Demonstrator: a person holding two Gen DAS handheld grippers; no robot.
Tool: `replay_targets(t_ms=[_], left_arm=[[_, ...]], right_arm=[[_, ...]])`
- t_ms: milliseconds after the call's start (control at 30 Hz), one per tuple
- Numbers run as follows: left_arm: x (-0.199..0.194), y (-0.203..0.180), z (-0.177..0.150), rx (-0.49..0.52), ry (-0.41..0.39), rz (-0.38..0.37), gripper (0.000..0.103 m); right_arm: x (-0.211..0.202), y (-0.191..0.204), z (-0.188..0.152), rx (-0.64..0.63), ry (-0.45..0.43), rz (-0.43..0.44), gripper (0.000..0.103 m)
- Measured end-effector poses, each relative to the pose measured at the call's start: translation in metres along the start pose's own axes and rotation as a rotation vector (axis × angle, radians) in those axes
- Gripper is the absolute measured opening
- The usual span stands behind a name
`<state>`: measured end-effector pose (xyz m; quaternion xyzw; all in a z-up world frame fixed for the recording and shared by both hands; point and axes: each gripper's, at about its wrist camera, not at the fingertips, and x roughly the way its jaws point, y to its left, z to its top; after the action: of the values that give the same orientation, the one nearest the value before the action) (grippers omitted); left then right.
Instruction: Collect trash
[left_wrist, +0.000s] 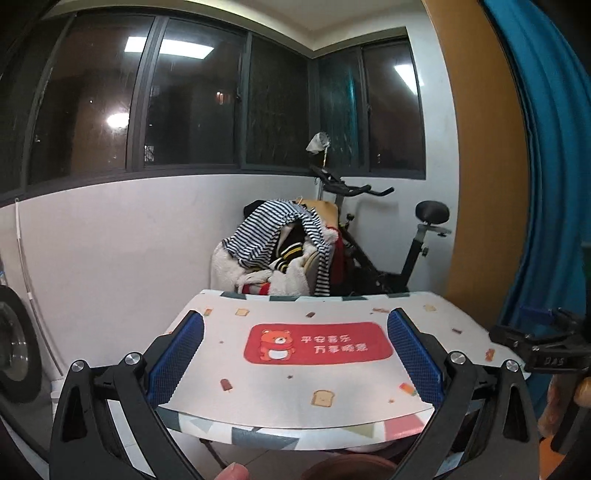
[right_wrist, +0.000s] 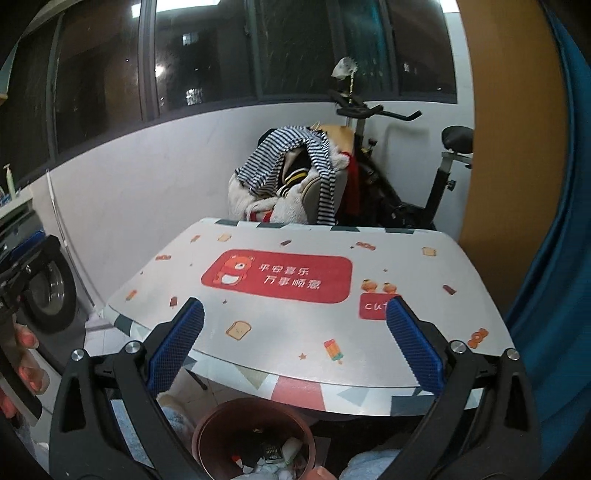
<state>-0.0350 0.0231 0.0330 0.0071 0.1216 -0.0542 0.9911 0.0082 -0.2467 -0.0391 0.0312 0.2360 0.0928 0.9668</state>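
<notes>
Both grippers hang with jaws wide apart and holding nothing, above a small table.

The left gripper (left_wrist: 295, 354) and right gripper (right_wrist: 295, 343) have black arms and blue ribbed pads. The table (right_wrist: 295, 332) is smooth and pale, with rounded corners and a red bear sticker (right_wrist: 277, 276). Only the right view shows clearly the round brown trash bin (right_wrist: 255, 435) under the table's near edge, with crumpled paper and wrappers (right_wrist: 280, 458) inside. The left view shows only its rim.
</notes>
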Motion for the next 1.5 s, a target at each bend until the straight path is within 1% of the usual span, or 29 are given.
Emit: replay_targets(t_ms=[100,500,600,1033,1500], left_arm=[[-0.002,-0.004,0.004,-0.002,0.008,0.04,0.097],[-0.001,-0.009,0.001,0.032,0.033,0.059,0.097],[-0.002,-0.01,0.0,0.041,0.034,0.055,0.097],[-0.008,-0.005,-0.002,0.023,0.036,0.028,0.097],[-0.005,-0.006,-0.003,0.04,0.05,0.039,0.097]], right_arm=[[-0.006,-0.004,0.001,0.005,-0.01,-0.021,0.097],[-0.014,0.004,-0.003,-0.005,-0.013,-0.025,0.097],[-0.015,0.005,-0.003,0.001,-0.013,-0.022,0.097],[-0.012,0.011,-0.004,-0.008,-0.017,-0.023,0.097],[-0.014,0.011,-0.002,-0.003,-0.018,-0.015,0.097]])
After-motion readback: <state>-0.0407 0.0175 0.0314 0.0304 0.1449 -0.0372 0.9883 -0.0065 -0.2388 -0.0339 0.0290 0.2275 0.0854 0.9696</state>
